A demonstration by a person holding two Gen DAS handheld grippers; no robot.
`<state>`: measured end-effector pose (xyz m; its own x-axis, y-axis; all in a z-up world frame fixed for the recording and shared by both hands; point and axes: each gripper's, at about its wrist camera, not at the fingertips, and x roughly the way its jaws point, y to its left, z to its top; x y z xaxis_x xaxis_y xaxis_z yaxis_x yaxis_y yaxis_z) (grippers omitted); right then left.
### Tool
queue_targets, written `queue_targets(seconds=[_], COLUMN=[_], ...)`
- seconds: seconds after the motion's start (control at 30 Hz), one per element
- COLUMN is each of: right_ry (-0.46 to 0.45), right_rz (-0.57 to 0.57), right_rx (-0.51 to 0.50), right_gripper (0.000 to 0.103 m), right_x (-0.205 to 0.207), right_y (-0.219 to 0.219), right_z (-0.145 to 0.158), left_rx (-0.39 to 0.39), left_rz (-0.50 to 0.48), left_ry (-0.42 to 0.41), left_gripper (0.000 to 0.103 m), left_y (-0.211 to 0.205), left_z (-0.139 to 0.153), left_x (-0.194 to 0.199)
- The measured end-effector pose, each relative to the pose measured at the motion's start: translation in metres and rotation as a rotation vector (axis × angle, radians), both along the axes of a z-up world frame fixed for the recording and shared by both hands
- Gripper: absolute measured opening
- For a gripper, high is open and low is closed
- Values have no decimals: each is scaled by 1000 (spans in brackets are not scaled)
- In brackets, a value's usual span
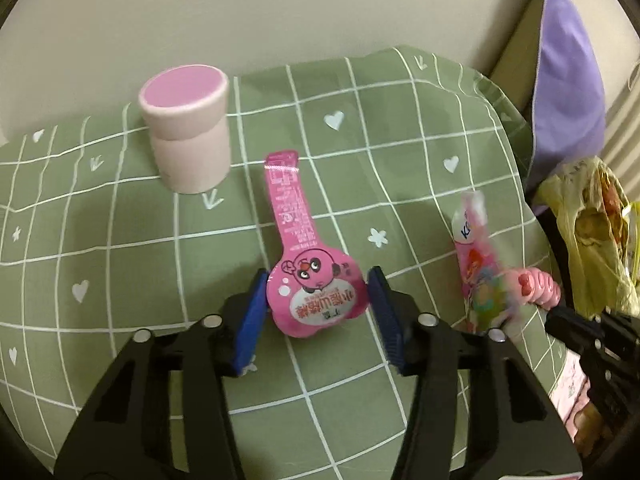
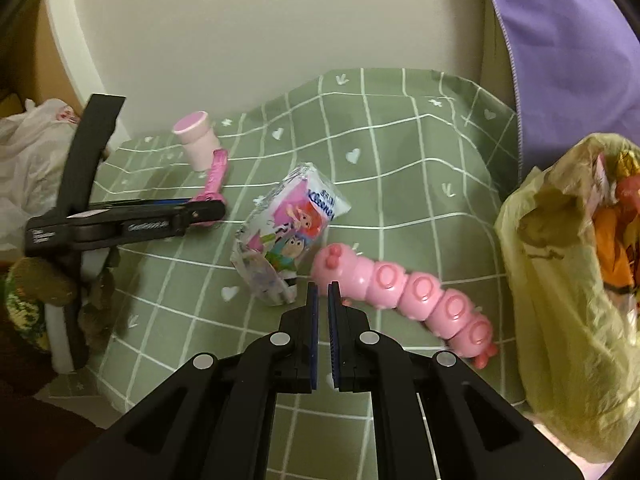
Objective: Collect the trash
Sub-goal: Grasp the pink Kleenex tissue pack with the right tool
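Squarely between left jaws: pink wrapper [image 1: 316,292]

close wrist views, shared tablecloth [image 1: 328,208]

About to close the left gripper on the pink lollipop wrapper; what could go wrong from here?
1. The left gripper is open around the wide head of the lollipop wrapper; the thin foil lies flat on the tablecloth, so the fingers may pinch cloth too.
2. The right gripper, nearly shut and empty, sits beside the tissue pack and pink caterpillar toy; it could nudge them.
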<state>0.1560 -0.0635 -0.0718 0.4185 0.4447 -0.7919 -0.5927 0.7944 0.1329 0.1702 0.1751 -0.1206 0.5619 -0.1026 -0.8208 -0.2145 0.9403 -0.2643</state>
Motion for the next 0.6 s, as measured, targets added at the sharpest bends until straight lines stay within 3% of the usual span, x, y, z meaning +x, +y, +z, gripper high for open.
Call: queue_targets(seconds=[0.17, 0.23, 0.27, 0.3, 0.4, 0.6], right_ry=[42, 54, 79, 96, 111, 29], right_rz=[25, 49, 74, 89, 110, 93], right_rx=[78, 88, 104, 114, 104, 0], right_gripper=[11, 34, 51, 54, 54, 54], right_x=[-2, -4, -4, -4, -5, 8], right_y=[5, 13, 19, 24, 44, 75], right_z=[-3, -6, -9, -12, -23, -41], left_rx=[-31, -36, -41, -44, -52, -51], left_rz=[30, 40, 43, 47, 58, 87], left_ry=[-31, -39, -41, -43, -48, -51], left_gripper=[47, 47, 47, 47, 47, 47], left_y=[18, 26, 30, 31, 41, 52], left_z=[10, 14, 15, 17, 22, 27], left_x=[-19, -29, -34, -39, -55, -77])
